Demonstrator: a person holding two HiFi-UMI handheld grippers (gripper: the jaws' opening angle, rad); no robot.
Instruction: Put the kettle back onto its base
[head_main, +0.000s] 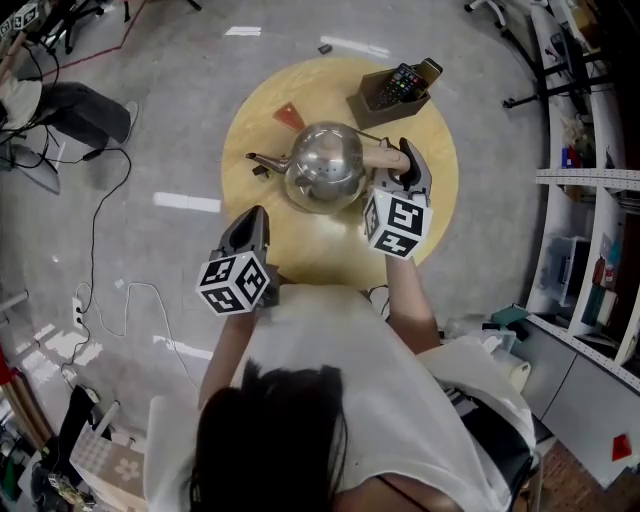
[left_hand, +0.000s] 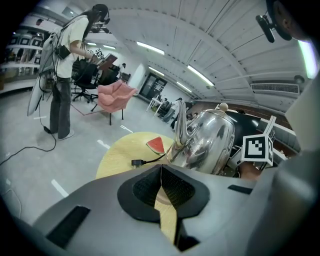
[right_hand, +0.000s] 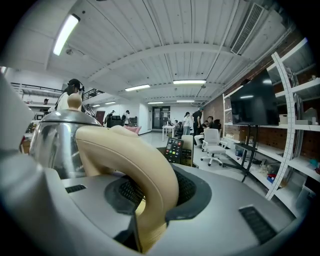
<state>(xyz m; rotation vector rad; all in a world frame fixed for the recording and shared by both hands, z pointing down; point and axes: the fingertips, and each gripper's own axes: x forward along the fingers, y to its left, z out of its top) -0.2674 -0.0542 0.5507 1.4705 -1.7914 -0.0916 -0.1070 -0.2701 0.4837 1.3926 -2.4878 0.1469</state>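
Note:
A shiny steel kettle with a beige handle is over the middle of the round wooden table. My right gripper comes in from the right and is shut on that handle, which fills the space between its pads. The kettle's base is hidden under its body; a black plug and cord lead in beneath it. I cannot tell whether the kettle rests on anything. My left gripper sits at the table's front left edge, apart from the kettle, shut on nothing.
A red watermelon slice lies at the table's far left. A brown box of remote controls stands at the far right. Cables trail on the floor at left, and shelving runs along the right. A person stands far off.

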